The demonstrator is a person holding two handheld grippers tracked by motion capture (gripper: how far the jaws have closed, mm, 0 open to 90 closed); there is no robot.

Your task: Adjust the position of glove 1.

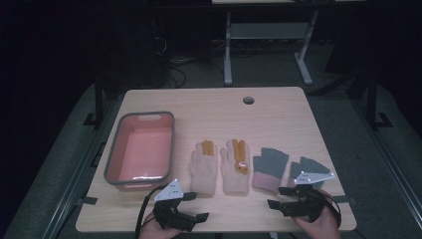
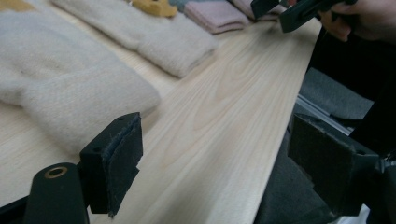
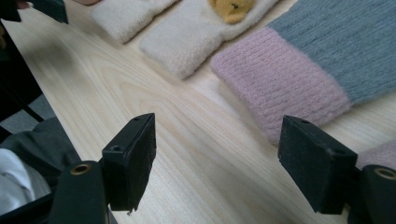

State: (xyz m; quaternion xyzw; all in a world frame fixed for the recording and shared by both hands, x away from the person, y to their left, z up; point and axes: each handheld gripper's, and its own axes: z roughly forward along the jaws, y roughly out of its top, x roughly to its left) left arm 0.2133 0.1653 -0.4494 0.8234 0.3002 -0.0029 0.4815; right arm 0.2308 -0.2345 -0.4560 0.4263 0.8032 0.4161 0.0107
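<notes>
Four gloves lie in a row near the table's front edge. Two are cream gloves with orange fingers (image 1: 204, 167) (image 1: 235, 167), the right one bearing a small orange bear. Two are grey gloves with pink cuffs (image 1: 268, 167) (image 1: 311, 167). My left gripper (image 1: 198, 206) stands open just in front of the left cream glove's cuff (image 2: 70, 93), nothing between its pads. My right gripper (image 1: 277, 197) stands open in front of the grey glove's pink cuff (image 3: 280, 84), its jaws bare over the wood. The right hand partly covers the far-right glove.
A pink basin with a grey rim (image 1: 113, 158) stands at the table's left, empty. A cable hole (image 1: 248, 100) sits near the far edge. Bare wood (image 1: 239, 119) stretches behind the gloves. Desk legs and cables stand on the dark floor beyond.
</notes>
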